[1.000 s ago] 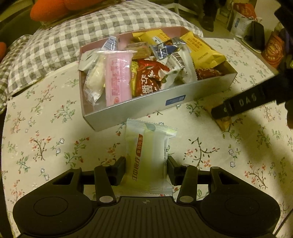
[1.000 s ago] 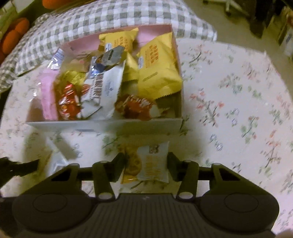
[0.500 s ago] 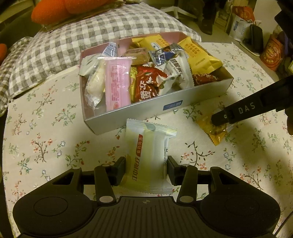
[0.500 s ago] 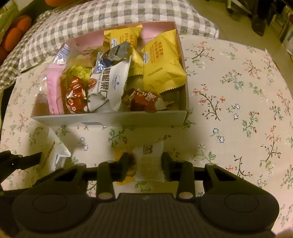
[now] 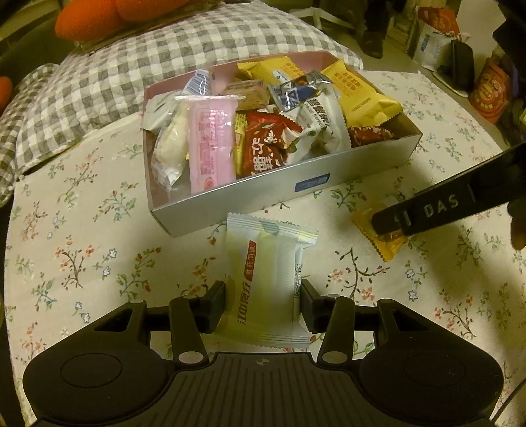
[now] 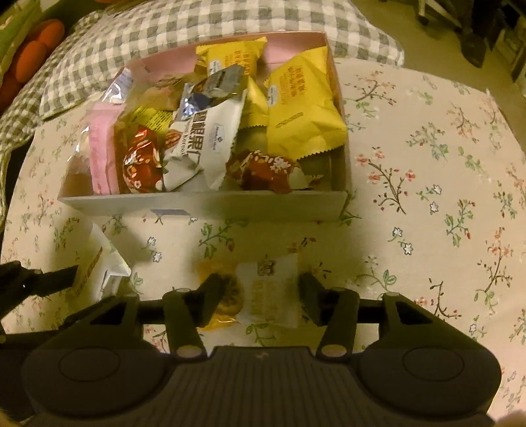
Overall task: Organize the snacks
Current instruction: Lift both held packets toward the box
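Observation:
A grey cardboard box [image 5: 263,193] with a pink inside holds several snack packets and sits on the flowered tablecloth. It also shows in the right wrist view [image 6: 203,203]. My left gripper [image 5: 263,303] is shut on a pale yellow-white packet [image 5: 266,279] held just in front of the box. My right gripper [image 6: 258,290] has its jaws on both sides of a yellow and white cookie packet [image 6: 259,289]; the right finger stands slightly off it. That packet [image 5: 381,236] and the right finger [image 5: 460,203] show in the left wrist view.
A grey checked cushion [image 5: 157,59] lies behind the box. Orange plush shapes [image 5: 108,16] sit beyond it. Bags and clutter [image 5: 460,59] stand on the floor at the far right. The flowered tablecloth [image 6: 427,197] stretches right of the box.
Both grippers have pulled back from the box and risen a little. The right jaws narrowed on the cookie packet, then spread slightly. The left keeps its packet.

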Motion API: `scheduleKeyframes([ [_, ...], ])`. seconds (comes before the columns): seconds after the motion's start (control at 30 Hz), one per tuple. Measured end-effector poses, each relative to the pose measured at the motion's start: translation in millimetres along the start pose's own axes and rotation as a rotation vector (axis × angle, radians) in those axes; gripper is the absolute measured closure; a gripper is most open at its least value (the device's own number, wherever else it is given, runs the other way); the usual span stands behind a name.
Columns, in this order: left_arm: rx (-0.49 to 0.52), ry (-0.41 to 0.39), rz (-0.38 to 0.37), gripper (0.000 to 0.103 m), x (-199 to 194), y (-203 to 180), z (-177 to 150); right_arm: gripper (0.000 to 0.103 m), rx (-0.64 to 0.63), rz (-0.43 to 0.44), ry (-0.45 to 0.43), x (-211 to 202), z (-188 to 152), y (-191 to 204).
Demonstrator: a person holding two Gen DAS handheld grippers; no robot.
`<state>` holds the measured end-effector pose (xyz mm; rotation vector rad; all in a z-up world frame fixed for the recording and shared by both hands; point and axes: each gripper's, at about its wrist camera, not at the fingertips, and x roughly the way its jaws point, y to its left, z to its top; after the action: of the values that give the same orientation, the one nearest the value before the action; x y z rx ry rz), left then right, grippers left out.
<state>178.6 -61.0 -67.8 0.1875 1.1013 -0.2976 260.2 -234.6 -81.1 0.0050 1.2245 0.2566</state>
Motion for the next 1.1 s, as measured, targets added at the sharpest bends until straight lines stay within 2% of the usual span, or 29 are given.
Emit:
scheduleKeyframes([
  [0.1,0.002,0.001,0.0,0.058,-0.1,0.0,0.1,0.044,-0.018,-0.003,0.005,0.7,-0.4,3.8],
  [0.17,0.002,0.003,0.001,0.058,0.3,0.4,0.5,0.031,-0.02,-0.012,0.016,1.5,-0.9,5.7],
  [0.37,-0.004,-0.001,0.001,0.058,-1.1,1.7,0.9,0.017,-0.069,-0.054,0.013,7.1,-7.4,14.2],
  [0.47,-0.005,0.002,0.005,0.058,-0.5,2.1,0.6,0.015,-0.122,-0.093,0.003,10.7,-12.8,25.7],
  [0.5,-0.007,0.002,0.006,0.058,-0.4,2.4,0.6,0.016,-0.142,-0.096,0.0,10.7,-14.6,30.0],
  [0.6,-0.015,0.0,0.006,0.058,-1.0,3.8,1.3,0.031,-0.175,-0.096,-0.014,7.2,-17.8,39.8],
  [0.63,-0.017,0.0,0.006,0.058,-1.2,4.0,1.2,0.037,-0.174,-0.093,-0.016,5.3,-17.5,40.3],
  [0.73,-0.015,0.002,0.008,0.058,-1.2,3.4,0.3,0.043,-0.151,-0.084,-0.018,2.4,-17.0,37.7],
  [0.77,-0.016,0.003,0.009,0.058,-1.2,3.4,0.2,0.048,-0.146,-0.081,-0.019,0.5,-15.8,36.3],
  [0.87,-0.022,0.0,0.008,0.058,-2.3,4.0,0.9,0.052,-0.12,-0.041,-0.008,-3.0,-15.0,32.7],
  [1.1,-0.032,-0.005,0.011,0.058,-4.1,4.7,1.1,0.057,-0.125,-0.032,-0.008,-4.9,-13.6,36.7],
])
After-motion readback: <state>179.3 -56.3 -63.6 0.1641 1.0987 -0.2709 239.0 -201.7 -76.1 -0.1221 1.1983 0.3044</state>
